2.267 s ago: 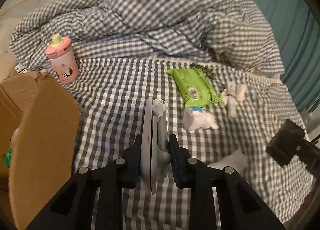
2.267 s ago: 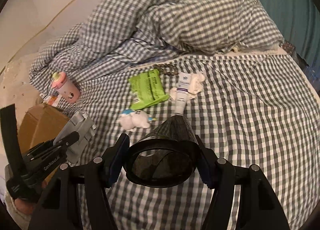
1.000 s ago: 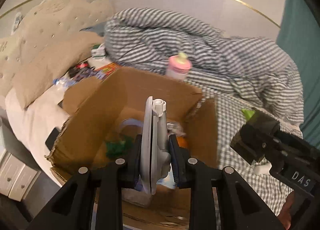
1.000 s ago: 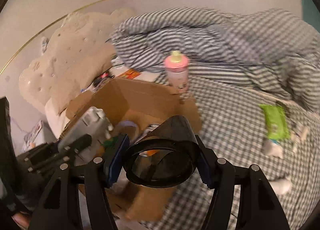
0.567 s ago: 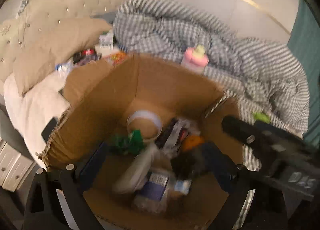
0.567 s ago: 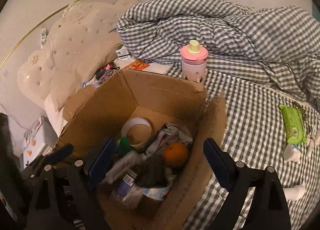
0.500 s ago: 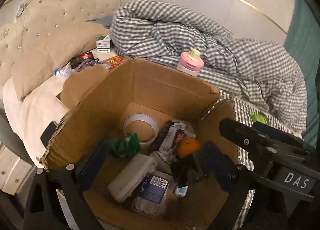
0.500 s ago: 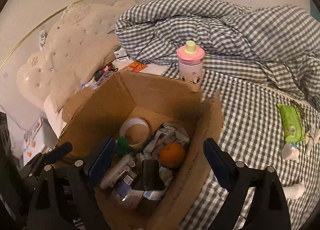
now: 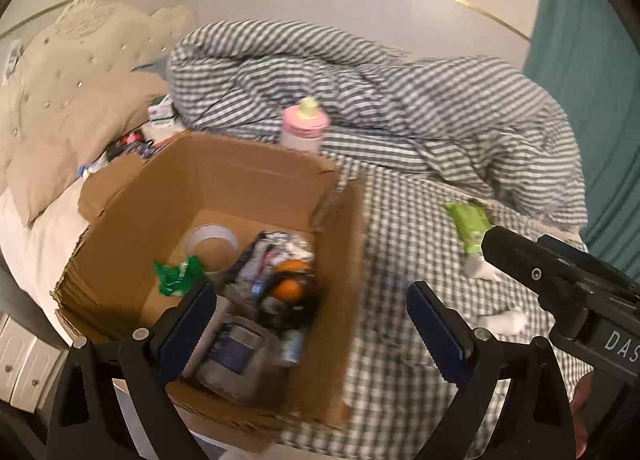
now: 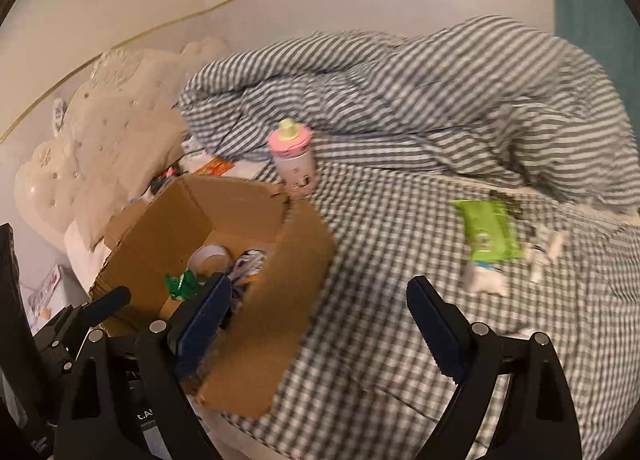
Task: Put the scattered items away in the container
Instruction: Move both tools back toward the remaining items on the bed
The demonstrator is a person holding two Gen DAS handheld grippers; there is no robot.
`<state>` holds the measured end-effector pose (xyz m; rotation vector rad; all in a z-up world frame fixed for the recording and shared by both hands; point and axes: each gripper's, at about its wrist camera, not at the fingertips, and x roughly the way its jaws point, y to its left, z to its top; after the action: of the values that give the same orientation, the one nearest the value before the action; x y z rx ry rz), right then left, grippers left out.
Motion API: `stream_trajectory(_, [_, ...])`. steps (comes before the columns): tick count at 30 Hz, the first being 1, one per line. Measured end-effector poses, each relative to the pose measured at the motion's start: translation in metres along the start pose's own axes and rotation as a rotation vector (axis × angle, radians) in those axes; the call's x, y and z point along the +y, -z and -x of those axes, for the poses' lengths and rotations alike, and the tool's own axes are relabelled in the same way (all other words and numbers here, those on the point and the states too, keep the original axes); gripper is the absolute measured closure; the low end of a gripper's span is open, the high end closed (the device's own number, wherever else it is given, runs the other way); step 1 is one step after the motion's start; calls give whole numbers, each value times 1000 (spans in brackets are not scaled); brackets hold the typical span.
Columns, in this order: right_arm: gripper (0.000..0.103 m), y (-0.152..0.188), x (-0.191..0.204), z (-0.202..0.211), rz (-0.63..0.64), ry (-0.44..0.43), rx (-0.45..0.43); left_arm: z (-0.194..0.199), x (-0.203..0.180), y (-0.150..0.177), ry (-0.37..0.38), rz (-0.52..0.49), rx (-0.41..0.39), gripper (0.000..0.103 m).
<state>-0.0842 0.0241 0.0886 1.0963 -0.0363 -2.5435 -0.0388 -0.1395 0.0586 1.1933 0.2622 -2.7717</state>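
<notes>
An open cardboard box [image 9: 224,180] stands on the bed's left side, holding a tape roll [image 9: 211,244], a green wrapper [image 9: 176,274], an orange [image 9: 289,288] and several other items. My left gripper [image 9: 308,312] hangs open and empty above the box's right wall. My right gripper [image 10: 318,300] is open too, with nothing in it, over the box's outer wall [image 10: 288,284] and the checked sheet. On the sheet lie a green wipes pack [image 10: 488,230], a white plush toy [image 10: 484,280] and a small tube [image 10: 536,260]. A pink sippy cup [image 10: 294,164] stands behind the box.
A bunched checked duvet [image 9: 400,100] fills the back of the bed. Beige pillows [image 9: 64,132] and small packets [image 9: 160,116] lie left of the box. A teal curtain [image 9: 592,80] hangs at the right. A white sock [image 9: 504,320] lies near the right gripper's finger [image 9: 560,280].
Both grippers opened over the box: the left dropped its flat grey item in, the right its black cup. Both views have since swung right, toward the sheet.
</notes>
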Motion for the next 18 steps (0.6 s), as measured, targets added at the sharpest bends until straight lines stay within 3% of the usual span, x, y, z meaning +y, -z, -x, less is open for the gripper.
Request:
stream_trajectory(8, [14,30,-69,58,-67,66,-44,19,-70,19,35,-64,-6,4])
stream_trajectory(18, [14,68,-163,109,-200,187,-78,10,-149,45,75,-152,18,4])
